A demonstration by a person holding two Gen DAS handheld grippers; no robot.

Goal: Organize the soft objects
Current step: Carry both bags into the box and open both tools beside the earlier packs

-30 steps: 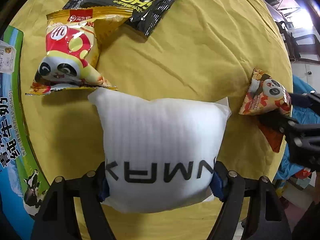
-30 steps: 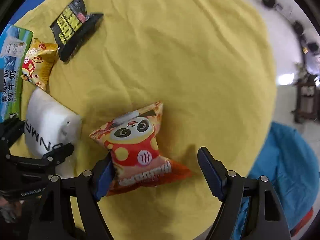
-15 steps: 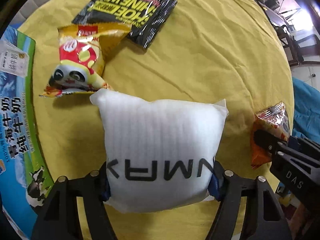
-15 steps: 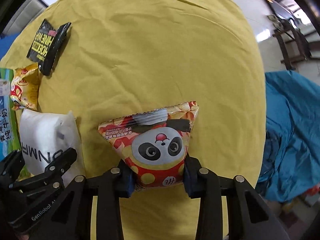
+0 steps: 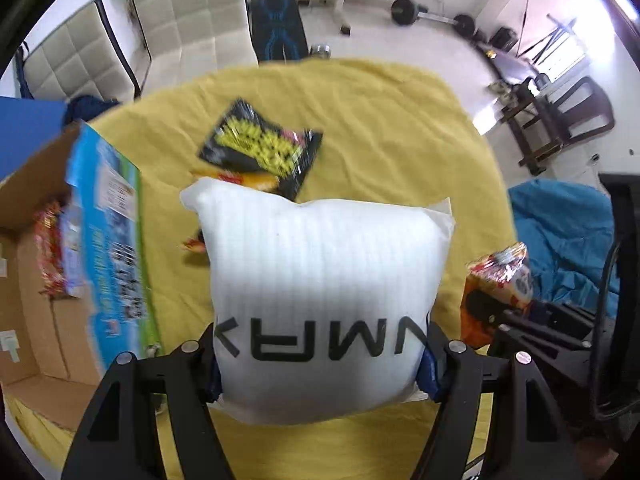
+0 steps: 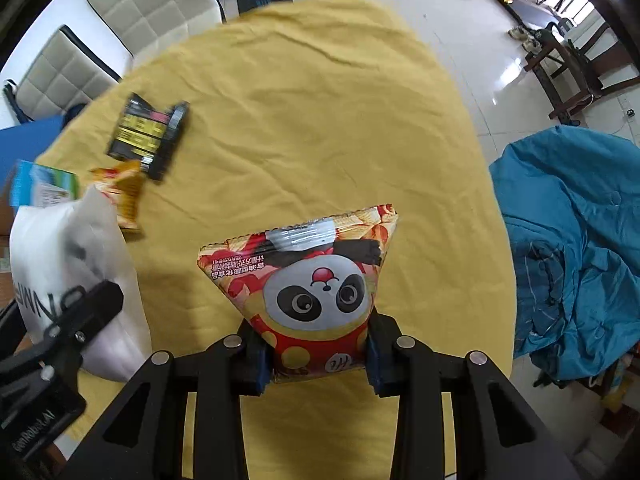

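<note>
A white foam pouch [image 5: 324, 304] with black letters hangs above the yellow cloth [image 5: 400, 136], gripped at both sides by my left gripper [image 5: 320, 360]. The same pouch [image 6: 68, 280] shows at the left of the right wrist view. My right gripper [image 6: 318, 348] is shut on a red panda snack bag [image 6: 316, 288], lifted off the cloth [image 6: 320, 120]; that bag [image 5: 496, 292] appears at the right of the left wrist view. On the cloth lie a black and yellow packet [image 5: 260, 148] [image 6: 148, 136] and a second panda snack bag [image 6: 124, 192], mostly hidden behind the pouch.
An open cardboard box [image 5: 32, 280] with a blue and green printed flap [image 5: 108, 264] stands at the left and holds a red snack pack [image 5: 48, 252]. A blue cloth heap [image 6: 572, 248] lies right of the table. Chairs [image 6: 148, 4] and gym gear stand beyond.
Both grippers rose off the cloth with their loads. The right gripper closed on the panda snack bag and lifted it. The left view now looks farther over the room and box.
</note>
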